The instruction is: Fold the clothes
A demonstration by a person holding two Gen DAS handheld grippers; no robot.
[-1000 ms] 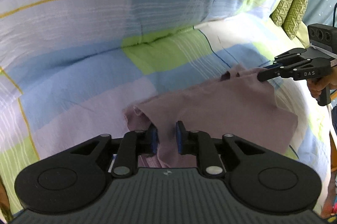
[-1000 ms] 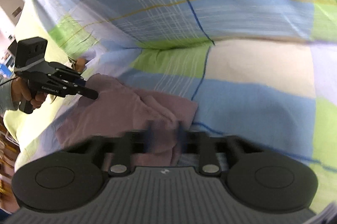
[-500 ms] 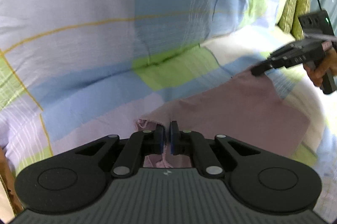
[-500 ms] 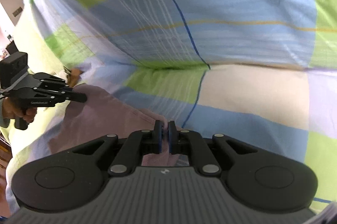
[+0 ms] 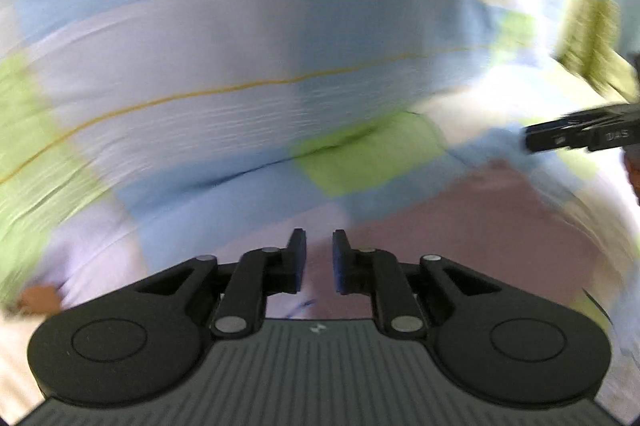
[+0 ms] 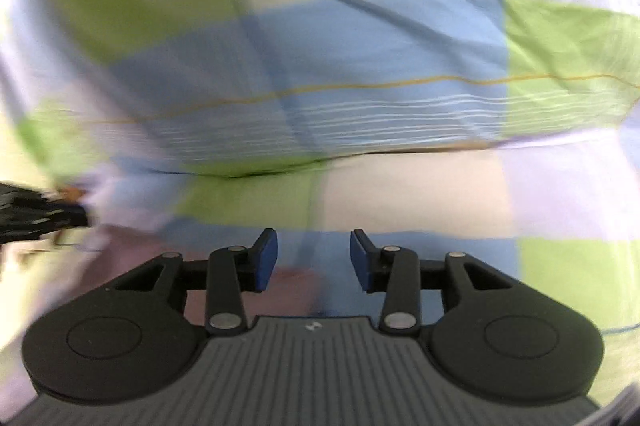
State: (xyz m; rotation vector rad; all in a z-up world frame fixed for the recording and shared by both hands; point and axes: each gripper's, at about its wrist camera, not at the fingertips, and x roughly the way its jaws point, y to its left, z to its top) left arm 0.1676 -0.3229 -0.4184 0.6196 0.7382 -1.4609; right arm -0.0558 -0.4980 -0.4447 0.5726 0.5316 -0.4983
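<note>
Two matching black handheld tongs, blurred at the far ends

The left tongs (image 5: 319,258) and right tongs (image 6: 313,260) share one build: matte black linkage arms with round silver pivot screws, two large round discs at the base, a ribbed dark-grey body bearing a small pale logo, and blue pads (image 6: 267,258) on the fingertips. In the left wrist view the right tongs' side carries white lettering.
</note>
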